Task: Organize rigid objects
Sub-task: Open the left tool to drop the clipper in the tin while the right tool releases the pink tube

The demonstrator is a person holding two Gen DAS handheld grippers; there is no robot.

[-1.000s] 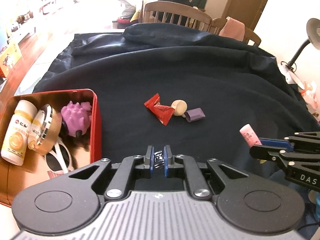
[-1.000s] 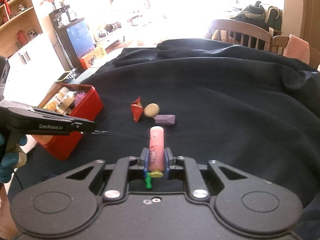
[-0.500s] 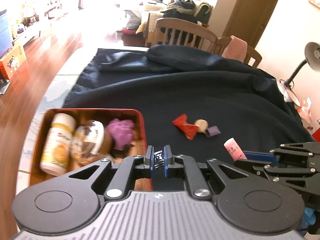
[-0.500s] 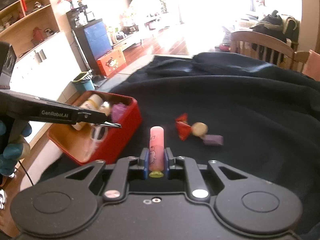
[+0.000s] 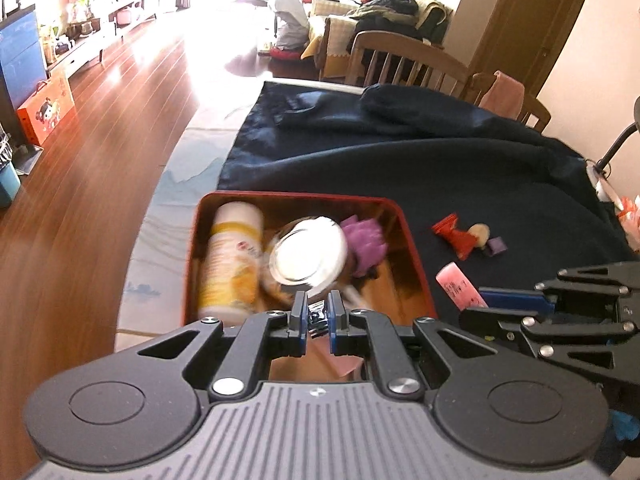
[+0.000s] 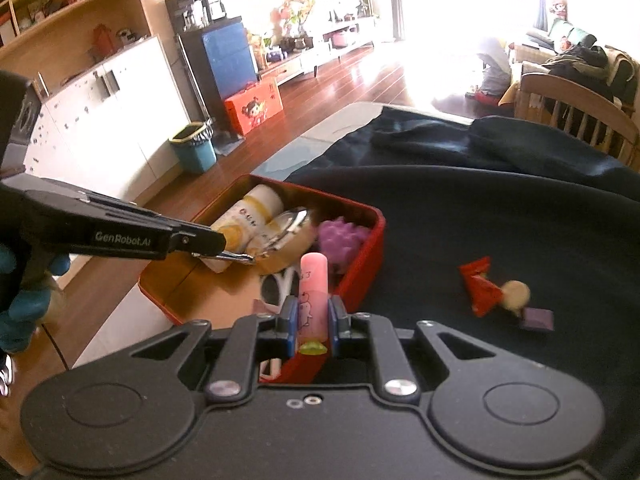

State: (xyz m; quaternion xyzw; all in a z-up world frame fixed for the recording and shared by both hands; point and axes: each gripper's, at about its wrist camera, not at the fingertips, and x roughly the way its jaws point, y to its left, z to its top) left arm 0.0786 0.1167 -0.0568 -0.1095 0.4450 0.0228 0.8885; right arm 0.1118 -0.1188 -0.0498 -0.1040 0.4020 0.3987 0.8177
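Pink tube clamped in right claw, now over red tin rim. Left claw pinched on small metal item, hard to identify, above tin. Bottle at 10 o'clock, blurred.

Daylight flooding in from windows at twelve o'clock, blowing out the wooden floor, motion blur smearing the red tin, fisheye edges bending.
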